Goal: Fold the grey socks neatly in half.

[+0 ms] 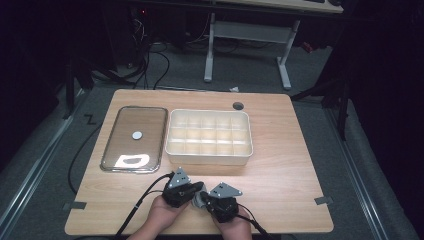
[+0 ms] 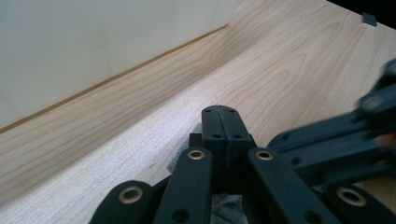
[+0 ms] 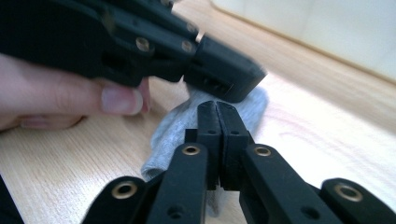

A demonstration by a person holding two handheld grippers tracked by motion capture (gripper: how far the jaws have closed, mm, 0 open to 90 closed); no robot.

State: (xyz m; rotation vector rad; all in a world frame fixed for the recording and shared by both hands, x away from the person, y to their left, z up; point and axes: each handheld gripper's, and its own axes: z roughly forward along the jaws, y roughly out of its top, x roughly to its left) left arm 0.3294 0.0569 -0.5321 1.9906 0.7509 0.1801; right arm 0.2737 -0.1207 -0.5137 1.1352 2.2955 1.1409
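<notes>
Both grippers at table's (image 1: 280,165) near edge, left gripper (image 2: 222,116) and right gripper (image 3: 217,112) each pinched tight on a grey cloth (image 3: 187,126)

Wood, plastic, glass-like shine and soft cloth

The tabletop (image 1: 280,165) is light wood with a smooth, grainy look. The divided box (image 1: 209,157) looks like pale, matt plastic. The flat lid (image 1: 134,139) beside it is see-through and glossy, with a shiny metal-looking rim. The left claw (image 2: 221,122) and the right claw (image 3: 217,116) are matt black plastic with small brass-coloured rivets. The grey cloth (image 3: 187,126) looks soft and a little fuzzy.
</notes>
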